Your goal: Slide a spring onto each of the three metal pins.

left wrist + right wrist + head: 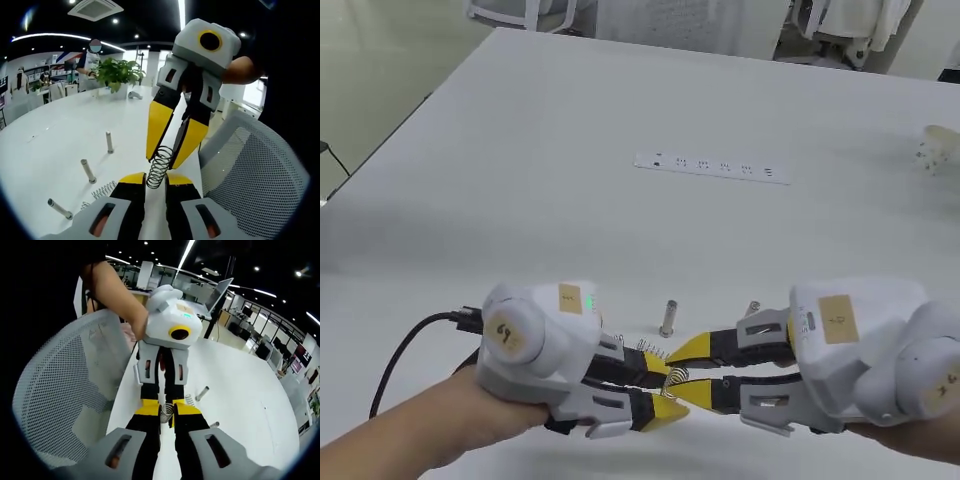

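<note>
Head view: 1 pin [752, 308] half hidden behind right gripper [682, 372]; spring [675, 377] mostly covered by yellow jaw tips. Pale object [942, 146] at far right edge of table [620, 120] blurred, cut off, unidentifiable. Right gripper view: spring's lower end buried between jaws.

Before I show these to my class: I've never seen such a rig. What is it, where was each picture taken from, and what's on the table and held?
No robot here: a person holds two hand tools, the left gripper and the right gripper, each with two yellow-tipped fingers. One picture comes from a headset camera looking down; the two round ones come from cameras on the grippers. On the white table stand three metal pins, with a loose spring beside them and a power strip farther off. Both grippers' fingers pinch one spring between them.
</note>
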### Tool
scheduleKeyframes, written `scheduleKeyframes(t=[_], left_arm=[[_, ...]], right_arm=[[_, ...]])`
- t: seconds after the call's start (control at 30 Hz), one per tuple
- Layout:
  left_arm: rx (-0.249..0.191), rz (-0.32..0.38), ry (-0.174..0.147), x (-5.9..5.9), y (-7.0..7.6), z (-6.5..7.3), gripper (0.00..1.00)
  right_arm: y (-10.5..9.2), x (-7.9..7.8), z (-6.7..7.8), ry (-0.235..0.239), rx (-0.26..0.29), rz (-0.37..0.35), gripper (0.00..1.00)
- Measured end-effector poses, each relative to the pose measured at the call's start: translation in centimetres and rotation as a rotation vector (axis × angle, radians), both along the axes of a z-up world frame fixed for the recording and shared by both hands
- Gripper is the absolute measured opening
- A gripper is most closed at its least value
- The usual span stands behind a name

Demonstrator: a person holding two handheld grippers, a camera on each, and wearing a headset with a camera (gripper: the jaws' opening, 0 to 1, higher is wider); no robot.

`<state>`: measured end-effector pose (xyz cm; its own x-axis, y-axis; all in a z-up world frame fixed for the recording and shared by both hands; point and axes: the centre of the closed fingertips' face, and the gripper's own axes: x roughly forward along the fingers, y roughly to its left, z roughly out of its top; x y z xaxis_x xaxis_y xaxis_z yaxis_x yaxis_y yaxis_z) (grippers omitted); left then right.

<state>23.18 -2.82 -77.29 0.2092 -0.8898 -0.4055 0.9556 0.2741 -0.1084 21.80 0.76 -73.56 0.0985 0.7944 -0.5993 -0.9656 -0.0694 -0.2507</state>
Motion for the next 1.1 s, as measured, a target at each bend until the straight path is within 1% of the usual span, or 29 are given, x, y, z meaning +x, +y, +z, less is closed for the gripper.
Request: scheduleKeyframes(t=[0.23, 0.4, 0.47, 0.57, 0.67, 0.73, 0.8, 0.97, 1.07, 1.1], left_arm=[[-0.001, 0.01, -0.006, 0.2, 0.0, 0.1, 0.11], [-0.002, 0.018, -0.009, 0.3, 0.1, 0.2, 0.13], [-0.005, 0.025, 0.004, 0.3, 0.1, 0.1, 0.16], [0.003, 0.032, -0.008, 0.5, 0.3, 0.0, 0.22], [-0.001, 0.042, -0.008, 0.6, 0.5, 0.1, 0.24], [-0.022, 0.046, 0.004, 0.6, 0.6, 0.3, 0.3], [-0.017, 0.052, -0.008, 0.7, 0.7, 0.3, 0.34], [-0.009, 0.064, -0.015, 0.9, 1.3, 0.2, 0.37], [-0.008, 0.079, -0.018, 1.1, 2.0, 0.3, 0.41], [-0.017, 0.083, -0.008, 1.1, 2.1, 0.3, 0.44]], right_arm=[[0.1, 0.1, 0.1, -0.008, -0.005, 0.002, 0.07], [0.0, 0.1, 0.0, -0.015, -0.019, 0.008, 0.07], [0.0, 0.1, -0.1, -0.013, -0.02, 0.007, 0.07], [-0.1, 0.1, -0.1, -0.015, -0.024, 0.007, 0.07], [-0.1, 0.1, -0.2, -0.015, -0.026, 0.003, 0.07], [-0.1, 0.2, -0.1, -0.014, -0.024, 0.0, 0.07], [-0.1, 0.2, 0.0, -0.016, -0.022, 0.0, 0.07], [-0.1, 0.5, 0.2, -0.021, -0.016, -0.01, 0.07], [-0.2, 0.6, 0.2, -0.024, -0.018, -0.012, 0.07], [-0.3, 0.6, 0.1, -0.024, -0.019, -0.012, 0.07]])
